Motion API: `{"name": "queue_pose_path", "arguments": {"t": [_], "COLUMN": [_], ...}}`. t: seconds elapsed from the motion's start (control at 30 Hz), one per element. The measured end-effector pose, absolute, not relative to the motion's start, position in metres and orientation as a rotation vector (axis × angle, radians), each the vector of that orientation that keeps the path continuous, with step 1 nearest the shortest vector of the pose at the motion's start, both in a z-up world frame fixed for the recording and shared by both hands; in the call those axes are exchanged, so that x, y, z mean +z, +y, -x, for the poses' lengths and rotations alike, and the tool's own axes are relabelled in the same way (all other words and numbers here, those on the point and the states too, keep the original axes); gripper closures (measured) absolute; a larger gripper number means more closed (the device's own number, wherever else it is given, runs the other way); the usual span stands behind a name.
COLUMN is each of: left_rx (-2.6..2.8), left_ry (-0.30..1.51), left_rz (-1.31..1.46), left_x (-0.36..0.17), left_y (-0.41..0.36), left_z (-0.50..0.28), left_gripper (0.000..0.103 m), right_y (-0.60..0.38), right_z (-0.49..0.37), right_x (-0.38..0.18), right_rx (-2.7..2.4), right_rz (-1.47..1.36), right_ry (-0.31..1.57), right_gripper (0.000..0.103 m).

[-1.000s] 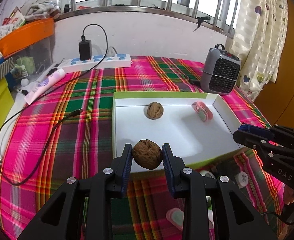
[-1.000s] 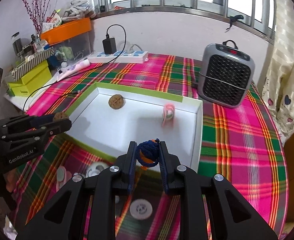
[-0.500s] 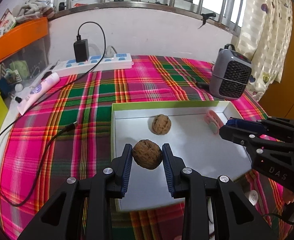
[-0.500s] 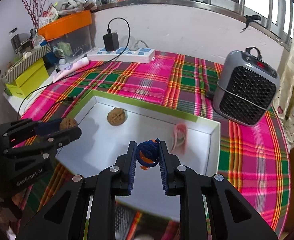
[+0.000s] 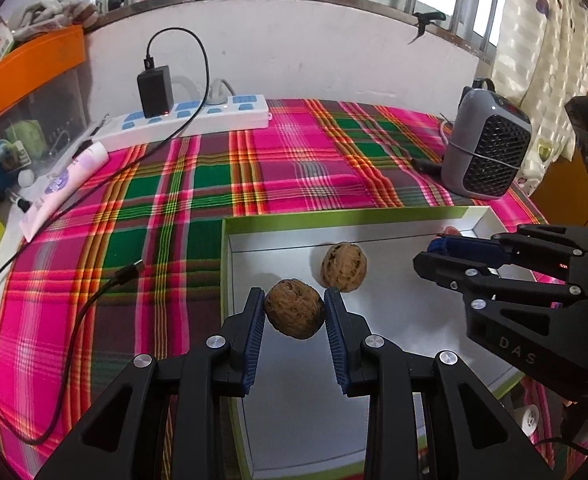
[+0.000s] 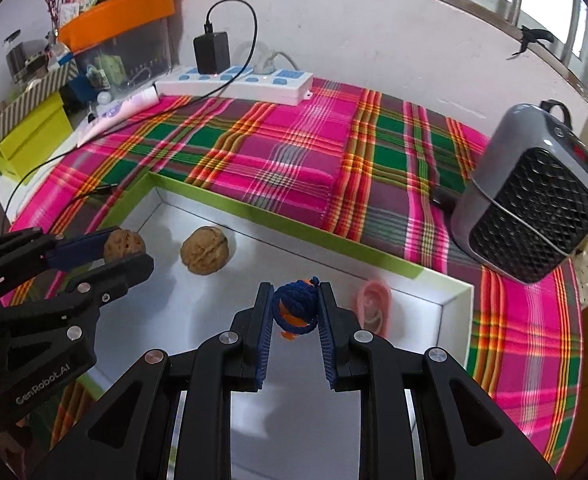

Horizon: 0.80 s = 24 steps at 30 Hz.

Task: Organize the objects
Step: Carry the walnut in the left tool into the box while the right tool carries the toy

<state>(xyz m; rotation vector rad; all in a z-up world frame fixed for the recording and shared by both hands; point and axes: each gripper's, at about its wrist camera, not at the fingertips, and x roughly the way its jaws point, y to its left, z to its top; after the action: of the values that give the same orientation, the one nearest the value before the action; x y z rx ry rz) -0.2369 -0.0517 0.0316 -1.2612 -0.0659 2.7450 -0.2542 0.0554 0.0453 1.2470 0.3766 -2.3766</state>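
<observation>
My left gripper is shut on a dark brown walnut and hangs over the left part of a white box with a green rim. A second, paler walnut lies on the box floor just beyond it. In the right wrist view my right gripper is shut on a small blue and orange knotted ball, also above the box. The lying walnut sits ahead to its left, and a pink ear-shaped piece stands by the right wall. The left gripper shows there holding its walnut.
A grey heater stands on the plaid cloth to the right of the box. A white power strip with a black charger and a loose cable lie at the back and left. Boxes and clutter line the left edge.
Both grippers have moved forward over the white box, each keeping its object. The lying walnut and the pink piece now appear closer.
</observation>
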Motion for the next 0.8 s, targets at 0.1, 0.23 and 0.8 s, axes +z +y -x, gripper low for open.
{"name": "queue_pose_path", "arguments": {"t": [0.1, 0.23, 0.8], "left_rx": [2.74, 2.74, 2.745], "left_ry": [-0.058, -0.049, 0.023], "left_rz": [1.269, 1.263, 1.257], "left_x": [0.029, 0.029, 0.026], "left_y": [-0.05, -0.049, -0.042], "left_z": [0.241, 0.244, 0.247], "left_gripper": [0.075, 0.075, 0.075], "right_y": [0.054, 0.051, 0.048], "right_z": [0.258, 0.263, 0.269], "right_x": [0.042, 0.037, 0.033], "right_rx": [-2.367, -2.359, -2.352], "right_rz": [-1.254, -1.268, -1.261], "right_ry": [0.376, 0.376, 0.38], "right_gripper": [0.08, 0.08, 0.079]}}
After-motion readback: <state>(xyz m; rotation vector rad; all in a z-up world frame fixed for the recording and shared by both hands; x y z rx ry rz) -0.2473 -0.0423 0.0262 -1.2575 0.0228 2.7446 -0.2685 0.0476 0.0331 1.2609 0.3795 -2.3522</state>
